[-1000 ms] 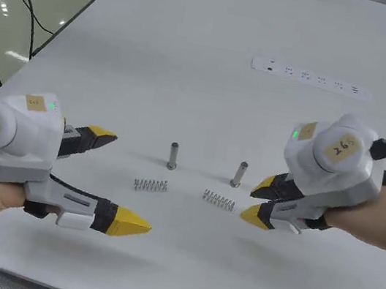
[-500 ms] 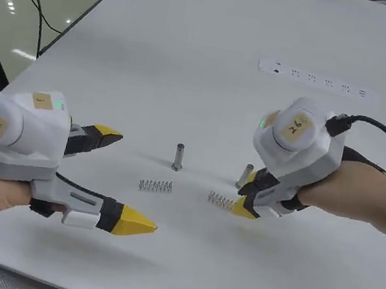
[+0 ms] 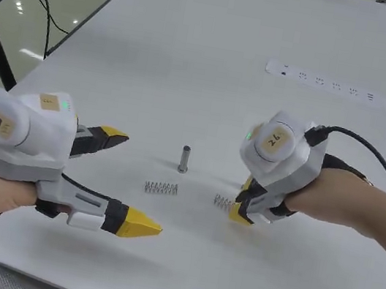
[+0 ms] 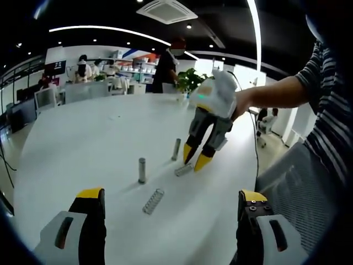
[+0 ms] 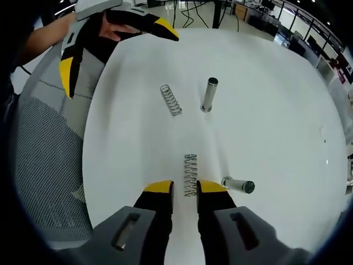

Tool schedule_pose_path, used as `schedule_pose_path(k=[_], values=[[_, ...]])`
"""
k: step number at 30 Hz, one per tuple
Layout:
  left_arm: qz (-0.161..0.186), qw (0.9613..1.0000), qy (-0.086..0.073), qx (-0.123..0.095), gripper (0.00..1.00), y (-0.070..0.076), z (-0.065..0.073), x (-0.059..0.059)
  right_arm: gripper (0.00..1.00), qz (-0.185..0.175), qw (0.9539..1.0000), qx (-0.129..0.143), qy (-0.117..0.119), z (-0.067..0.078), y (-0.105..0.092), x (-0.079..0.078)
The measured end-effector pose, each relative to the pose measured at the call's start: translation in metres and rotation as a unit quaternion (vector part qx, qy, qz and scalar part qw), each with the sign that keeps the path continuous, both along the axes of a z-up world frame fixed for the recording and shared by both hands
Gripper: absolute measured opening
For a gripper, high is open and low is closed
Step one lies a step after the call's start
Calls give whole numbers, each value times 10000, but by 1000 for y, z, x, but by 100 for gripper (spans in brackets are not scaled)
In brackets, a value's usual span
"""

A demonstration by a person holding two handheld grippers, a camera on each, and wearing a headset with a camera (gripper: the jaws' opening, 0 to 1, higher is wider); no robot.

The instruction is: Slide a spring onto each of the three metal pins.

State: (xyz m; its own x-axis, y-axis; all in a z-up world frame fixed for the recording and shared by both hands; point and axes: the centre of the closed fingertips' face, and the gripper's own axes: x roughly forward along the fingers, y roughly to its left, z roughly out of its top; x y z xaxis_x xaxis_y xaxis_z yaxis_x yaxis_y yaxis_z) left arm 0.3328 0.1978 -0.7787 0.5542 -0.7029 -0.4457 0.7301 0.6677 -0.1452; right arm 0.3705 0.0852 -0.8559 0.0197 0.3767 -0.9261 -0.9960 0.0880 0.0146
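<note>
Your right tool (image 5: 186, 189), narrowed, straddles one end of a spring (image 5: 190, 165), not pinching. Judged light, squashy, rolls easily: grip mid-coil, gently. At 9 o'clock your left tool (image 3: 131, 179) gapes empty.

Left spring (image 3: 161, 187) before left pin (image 3: 184, 159); right spring (image 3: 222, 202) near right pin (image 4: 176, 149), on table (image 3: 193, 55).

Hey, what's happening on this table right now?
A person is working at a white table with a handheld tool in each hand. The right tool is down at the table, its jaws either side of the end of one spring but not closed on it, with a metal pin just beside. The left tool hovers wide open, holding nothing. A second spring lies loose near another upright pin. No spring is on a pin yet.
</note>
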Motion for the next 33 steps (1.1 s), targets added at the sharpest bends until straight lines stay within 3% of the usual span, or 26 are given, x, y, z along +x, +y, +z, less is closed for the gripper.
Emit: schedule_pose_path(k=[4, 16, 21, 33], values=[[-13, 10000, 12, 5, 98, 0, -1, -1, 12, 62, 9999, -117, -36, -6, -4, 0], [-25, 10000, 39, 11, 98, -1, -1, -2, 8, 127, 9998, -50, -132, -9, -4, 0], [-88, 10000, 37, 2, 98, -6, 0, -5, 8, 98, 9998, 116, -93, 2, -5, -5], [-306, 9995, 50, -25, 95, -22, 0, -10, 8, 188, 9995, 197, -150, 25, -27, -18]])
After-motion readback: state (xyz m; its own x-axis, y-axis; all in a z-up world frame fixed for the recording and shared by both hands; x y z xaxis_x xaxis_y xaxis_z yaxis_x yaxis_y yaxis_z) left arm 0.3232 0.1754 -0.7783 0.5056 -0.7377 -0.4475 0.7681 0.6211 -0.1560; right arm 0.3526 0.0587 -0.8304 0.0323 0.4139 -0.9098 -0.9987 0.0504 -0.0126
